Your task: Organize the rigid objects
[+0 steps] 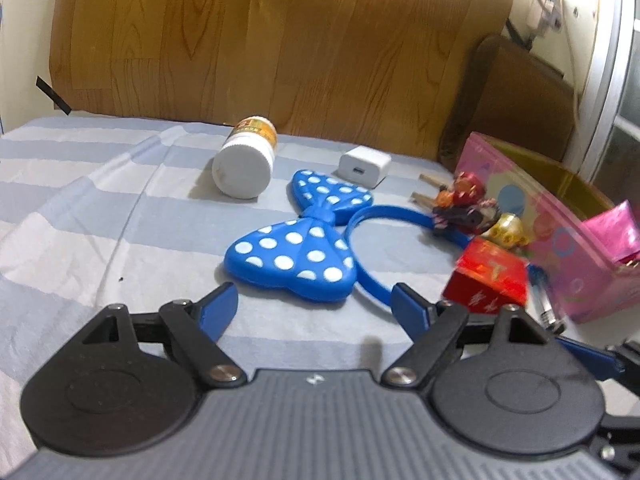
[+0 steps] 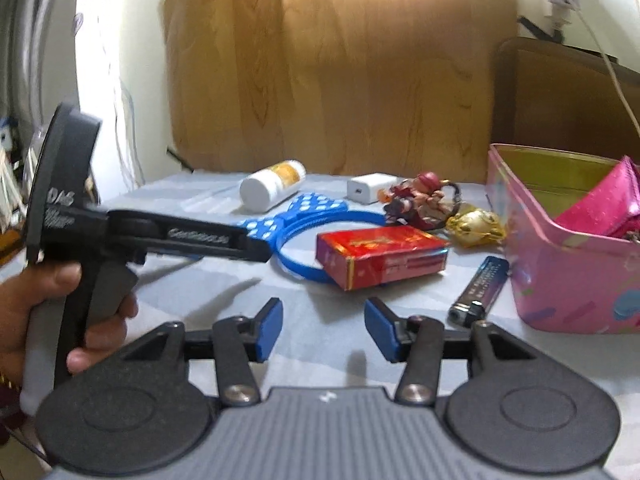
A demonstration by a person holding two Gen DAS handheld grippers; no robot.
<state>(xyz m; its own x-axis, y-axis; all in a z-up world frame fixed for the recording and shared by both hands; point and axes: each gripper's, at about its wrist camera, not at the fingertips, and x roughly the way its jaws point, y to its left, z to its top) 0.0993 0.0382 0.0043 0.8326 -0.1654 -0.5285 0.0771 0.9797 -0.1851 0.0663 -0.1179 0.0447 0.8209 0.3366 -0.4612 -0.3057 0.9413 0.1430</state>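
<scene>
A blue polka-dot bow headband [image 1: 296, 248] lies mid-bed, just beyond my open, empty left gripper [image 1: 314, 300]. It also shows in the right wrist view [image 2: 304, 216]. A red box [image 2: 380, 256] rests on the headband's band, straight ahead of my open, empty right gripper [image 2: 324, 322]; it also shows in the left wrist view [image 1: 486, 276]. A lighter [image 2: 480, 288] lies right of the box. A white bottle [image 1: 246, 160] lies on its side, next to a white charger [image 1: 364, 166]. A figurine keychain [image 2: 424, 200] and gold trinket [image 2: 476, 222] lie nearby.
A pink tin [image 2: 560, 280] holding a pink pouch [image 2: 604, 204] stands at the right. The striped bedsheet [image 1: 100, 200] stretches left. A wooden headboard [image 1: 280, 40] rises behind. The left gripper's body [image 2: 140, 236], held in a hand, crosses the right wrist view's left side.
</scene>
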